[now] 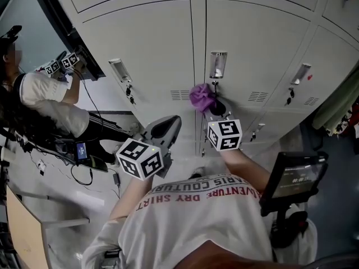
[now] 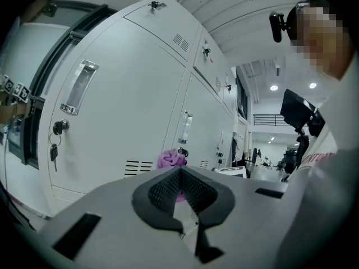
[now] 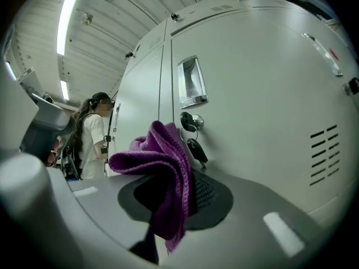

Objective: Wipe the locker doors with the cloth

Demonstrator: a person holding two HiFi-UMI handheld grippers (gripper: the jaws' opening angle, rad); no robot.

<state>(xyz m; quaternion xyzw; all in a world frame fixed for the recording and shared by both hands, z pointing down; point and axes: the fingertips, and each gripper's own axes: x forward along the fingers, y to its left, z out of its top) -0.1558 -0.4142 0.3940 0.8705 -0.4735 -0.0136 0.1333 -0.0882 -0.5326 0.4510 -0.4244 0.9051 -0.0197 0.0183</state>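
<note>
A purple cloth is pinched in my right gripper and held up against the grey locker door, just below its handle. In the right gripper view the cloth droops over the shut jaws of the right gripper, next to the keys that hang from the lock. My left gripper hangs lower and to the left, away from the doors, shut with nothing in it. From the left gripper the cloth shows ahead against the locker door.
Another person stands at the left by the end of the locker row, with grippers raised. A dark screen on a stand is close at my right. Green fabric hangs at the far right. Keys hang from the neighbouring door.
</note>
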